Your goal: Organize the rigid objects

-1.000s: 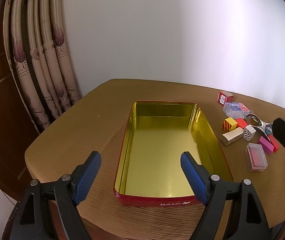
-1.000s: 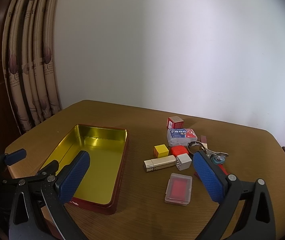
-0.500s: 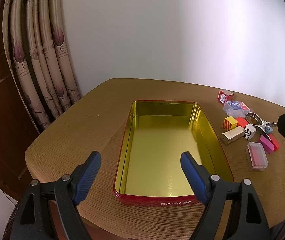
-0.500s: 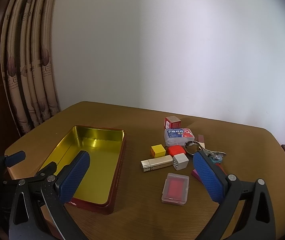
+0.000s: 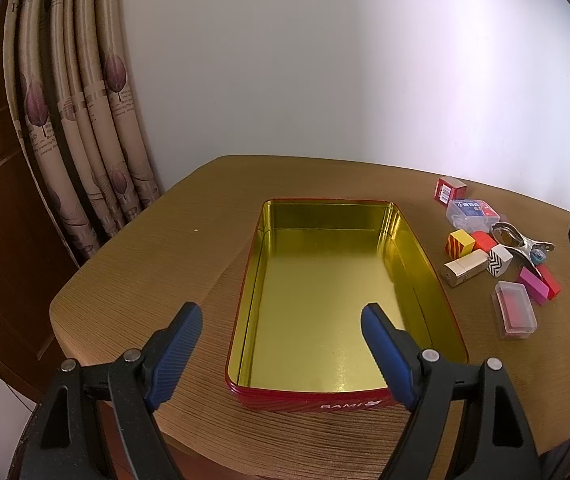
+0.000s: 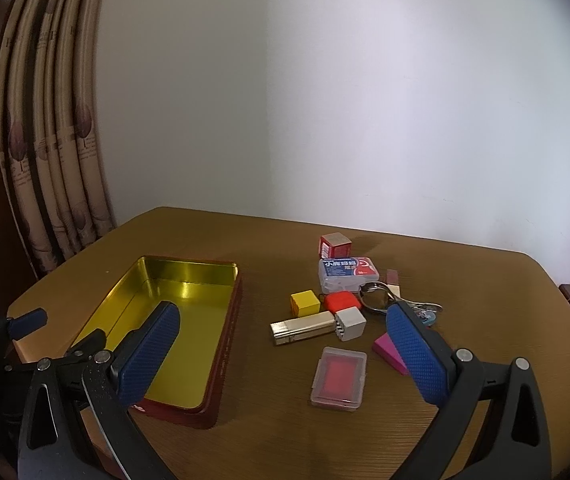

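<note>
My right tongs (image 6: 281, 344), spread and empty, hang nearest the clear case (image 6: 339, 378), just ahead, long axis pointing away; left tongs (image 5: 281, 346), also spread, face the tin (image 5: 441, 276).

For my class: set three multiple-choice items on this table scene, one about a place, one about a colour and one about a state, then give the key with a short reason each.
1. Where do the small objects lie relative to the tin?
A. inside it
B. on the table to its right
C. stacked on its rim

2. What colour is the tin's inside?
A. gold
B. blue
C. white

3. How is the right gripper?
A. shut on a cube
B. open, holding nothing
C. shut on the tin

Key: B, the flat clear case and its neighbours sit on bare wood; A, its floor and walls shine gold; B, its fingers stand wide apart.
</note>
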{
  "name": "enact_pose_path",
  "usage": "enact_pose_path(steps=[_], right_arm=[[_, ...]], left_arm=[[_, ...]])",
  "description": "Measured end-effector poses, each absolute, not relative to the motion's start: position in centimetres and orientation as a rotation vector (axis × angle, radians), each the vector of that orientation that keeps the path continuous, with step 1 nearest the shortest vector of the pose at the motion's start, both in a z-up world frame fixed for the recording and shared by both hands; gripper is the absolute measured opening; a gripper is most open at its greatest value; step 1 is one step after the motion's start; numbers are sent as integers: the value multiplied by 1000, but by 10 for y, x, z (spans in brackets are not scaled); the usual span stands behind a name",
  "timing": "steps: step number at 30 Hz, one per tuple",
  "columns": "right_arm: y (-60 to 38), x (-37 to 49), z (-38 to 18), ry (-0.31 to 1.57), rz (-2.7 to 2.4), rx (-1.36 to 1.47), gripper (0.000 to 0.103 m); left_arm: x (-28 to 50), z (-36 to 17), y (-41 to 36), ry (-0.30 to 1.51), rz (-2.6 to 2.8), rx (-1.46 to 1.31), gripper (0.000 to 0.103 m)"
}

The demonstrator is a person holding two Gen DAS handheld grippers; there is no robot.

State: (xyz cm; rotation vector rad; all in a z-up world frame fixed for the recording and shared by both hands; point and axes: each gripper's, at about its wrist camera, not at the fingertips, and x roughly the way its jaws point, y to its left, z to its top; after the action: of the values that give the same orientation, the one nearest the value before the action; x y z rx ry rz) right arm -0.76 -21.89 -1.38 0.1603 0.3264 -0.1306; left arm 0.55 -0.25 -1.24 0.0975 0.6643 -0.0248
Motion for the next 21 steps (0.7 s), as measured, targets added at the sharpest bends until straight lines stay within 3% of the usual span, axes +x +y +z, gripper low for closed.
enact_pose_path(steps=[13,21], right_arm=[[-279,-34,-25,339,-216,202,102],[-350,-64,-44,354,-333,276,103]], left_arm=[[-2,-8,-16,652,-43,130,84],[-26,9,-65,604,-153,237,84]])
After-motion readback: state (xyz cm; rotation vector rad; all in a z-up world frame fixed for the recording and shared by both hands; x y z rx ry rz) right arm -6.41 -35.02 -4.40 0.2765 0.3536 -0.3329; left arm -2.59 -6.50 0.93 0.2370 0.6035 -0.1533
